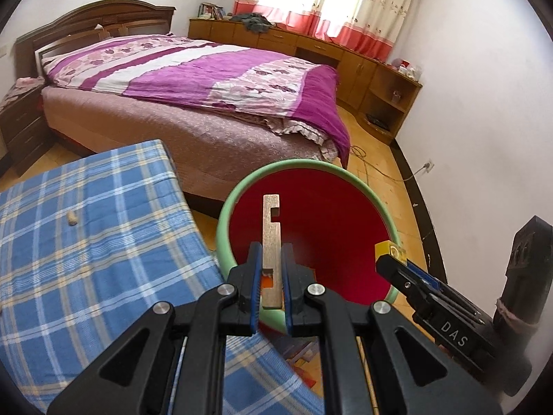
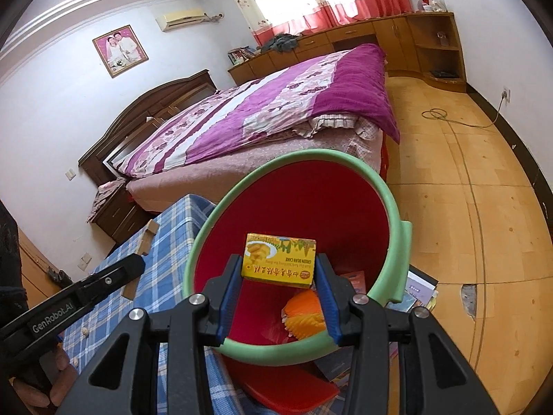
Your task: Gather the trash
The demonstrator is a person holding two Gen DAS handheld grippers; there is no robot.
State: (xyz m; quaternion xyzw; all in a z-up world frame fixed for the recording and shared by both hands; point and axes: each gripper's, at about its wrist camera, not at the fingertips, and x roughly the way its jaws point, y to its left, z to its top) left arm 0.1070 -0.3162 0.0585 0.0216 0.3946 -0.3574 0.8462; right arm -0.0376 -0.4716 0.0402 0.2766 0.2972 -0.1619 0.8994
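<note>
Nearest the left wrist camera, the left gripper [image 1: 271, 259] is clenched hard on a flat tan wooden strip with 2 square notches [image 1: 271, 238], its blue-padded jaws pinching the strip's lower half so that the strip stands upright above the mouth of the red plastic bin with the pale green foam rim [image 1: 307, 214]. Over on the right wrist view, the right gripper [image 2: 278, 269] is grasping a small yellow cardboard box printed with cake pictures and the words GREEN BEAN CAKE [image 2: 279, 257], one blue pad pressed to each short end, and the box hangs level right over that same bin's opening, well inside the rim. Down in the bin's bottom lies an orange and yellow ribbed piece of trash [image 2: 306, 314]. The bin stands on the floor, its rim just beside the near right corner of the table covered in blue plaid cloth [image 1: 96, 242]. On that cloth, well back from the corner, sits 1 small beige lump [image 1: 72, 218]; another small pale bit [image 2: 84, 332] lies on the cloth beside the left gripper in the right wrist view. Beyond the table stretches a wooden bed with a purple and floral quilt [image 1: 193, 76], and behind it a run of wooden cabinets [image 1: 311, 45] under red and cream curtains [image 1: 345, 3].
</note>
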